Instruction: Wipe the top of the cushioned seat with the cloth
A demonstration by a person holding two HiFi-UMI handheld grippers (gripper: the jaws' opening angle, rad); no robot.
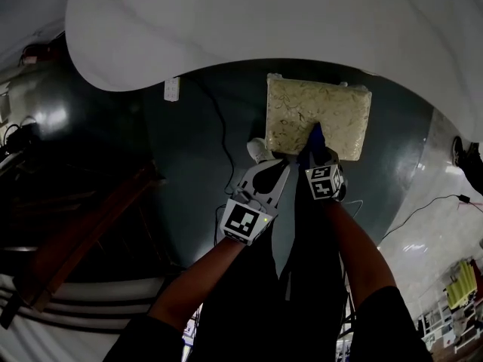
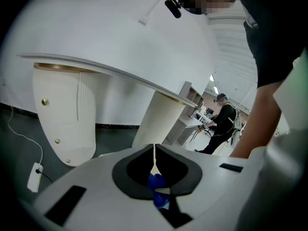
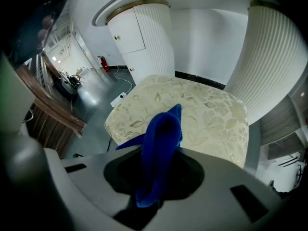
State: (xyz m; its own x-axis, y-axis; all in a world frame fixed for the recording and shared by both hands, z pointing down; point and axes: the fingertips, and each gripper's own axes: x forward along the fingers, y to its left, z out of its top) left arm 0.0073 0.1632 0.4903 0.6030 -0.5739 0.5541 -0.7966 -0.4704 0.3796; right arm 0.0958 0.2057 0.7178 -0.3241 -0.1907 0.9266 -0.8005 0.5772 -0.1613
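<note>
The cushioned seat (image 1: 332, 111) is a cream square with a leaf pattern, standing on the dark floor under a white table. In the right gripper view the seat (image 3: 211, 114) fills the middle. My right gripper (image 1: 317, 154) is shut on a blue cloth (image 1: 315, 137) at the seat's near edge. The cloth (image 3: 161, 138) stands up out of the jaws and leans over the cushion. My left gripper (image 1: 269, 169) hangs beside the seat's near left corner, off the cushion. Its jaws (image 2: 154, 152) are shut, with a small blue bit low between them.
A large white curved tabletop (image 1: 264, 21) overhangs the seat's far side, on ribbed white pedestals (image 3: 274, 66) (image 2: 62, 114). A power strip (image 1: 171, 89) and a black cable (image 1: 223, 138) lie on the floor at left. Dark wooden furniture (image 1: 90, 232) stands further left. A person (image 2: 221, 124) works far behind.
</note>
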